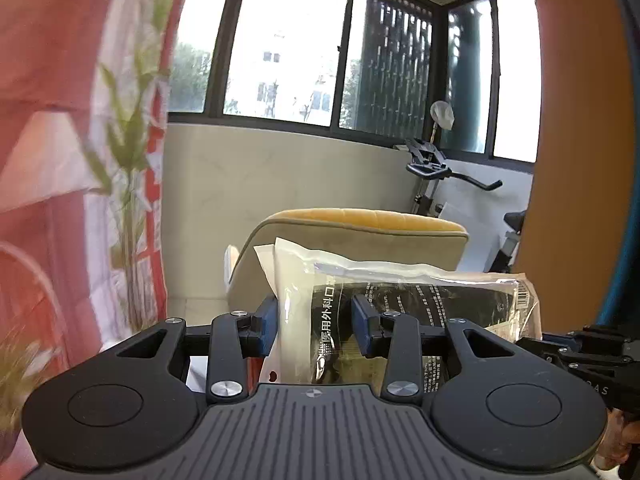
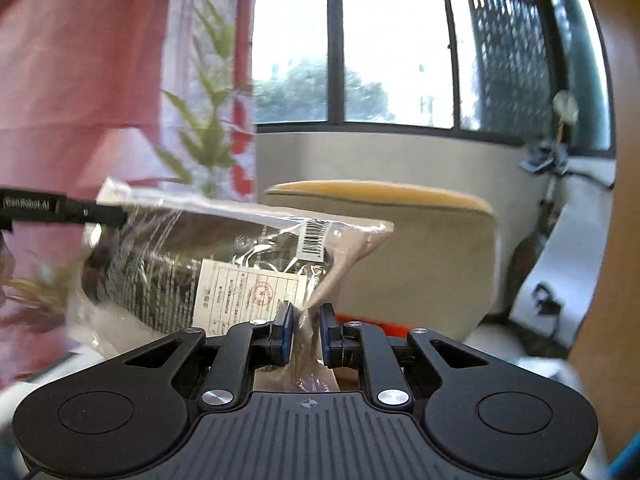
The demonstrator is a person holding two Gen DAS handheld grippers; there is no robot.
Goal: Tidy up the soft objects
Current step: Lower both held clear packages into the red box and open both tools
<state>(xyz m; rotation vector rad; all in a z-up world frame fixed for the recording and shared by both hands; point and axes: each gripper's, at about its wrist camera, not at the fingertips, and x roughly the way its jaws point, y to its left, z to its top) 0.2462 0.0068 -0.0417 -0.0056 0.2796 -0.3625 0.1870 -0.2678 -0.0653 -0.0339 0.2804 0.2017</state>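
Both tools hold one plastic packet of masks (image 1: 400,312) in the air before the cushioned chair (image 1: 360,232), the left tool (image 1: 316,326) clamped on its body, the right tool (image 2: 307,334) pinching a loose corner; it looks light, soft and slippery.

**Pale floor, with a cushioned seat standing on it**

What you have under the things here is a pale tiled floor (image 1: 192,304), and only strips of it show. A bulky cushioned seat (image 1: 360,236) with grey sides and a yellow top stands on it, near the floor's far edge where the low wall rises. Toward the far right corner stands an exercise bike (image 1: 432,168); its base is hidden from you. A white board (image 2: 568,272) stands tilted at the right edge. Low in front of the seat sits something orange-red (image 2: 384,326), too hidden to name. The packet (image 1: 400,300) is off the floor, carried by your left claw (image 1: 316,328) and right claw (image 2: 307,332), both clamped on it.
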